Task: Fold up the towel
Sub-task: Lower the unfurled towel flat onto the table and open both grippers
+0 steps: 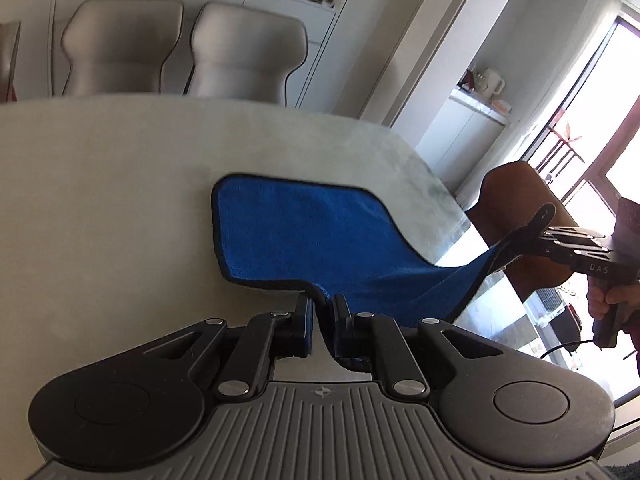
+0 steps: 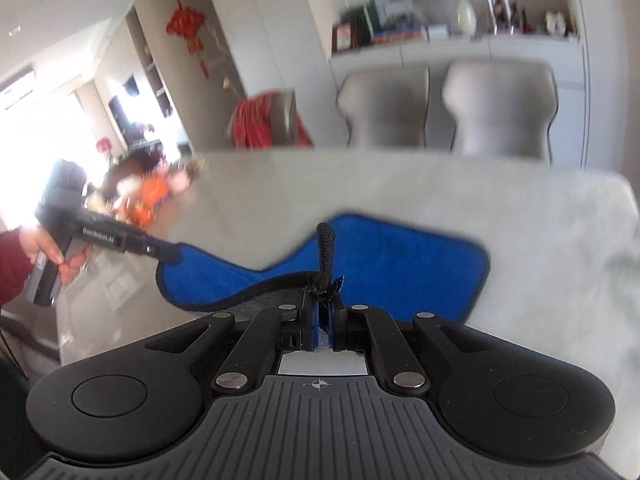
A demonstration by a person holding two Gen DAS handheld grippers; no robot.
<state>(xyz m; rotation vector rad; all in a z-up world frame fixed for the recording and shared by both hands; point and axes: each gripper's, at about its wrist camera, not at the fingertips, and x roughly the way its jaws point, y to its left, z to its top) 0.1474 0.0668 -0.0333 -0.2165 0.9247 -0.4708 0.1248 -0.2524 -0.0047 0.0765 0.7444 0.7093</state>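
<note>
We see the blue microfibre towel with dark piping lying partly on the pale grey table, its near edge lifted. Our left gripper pinches one near corner; our right gripper is clamped on the other.

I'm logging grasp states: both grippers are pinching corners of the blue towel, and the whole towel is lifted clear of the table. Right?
Not quite. Both grippers do pinch the blue towel: the left gripper and the right gripper. But only the near edge is lifted; the left wrist view shows the far part lying flat on the table.
</note>
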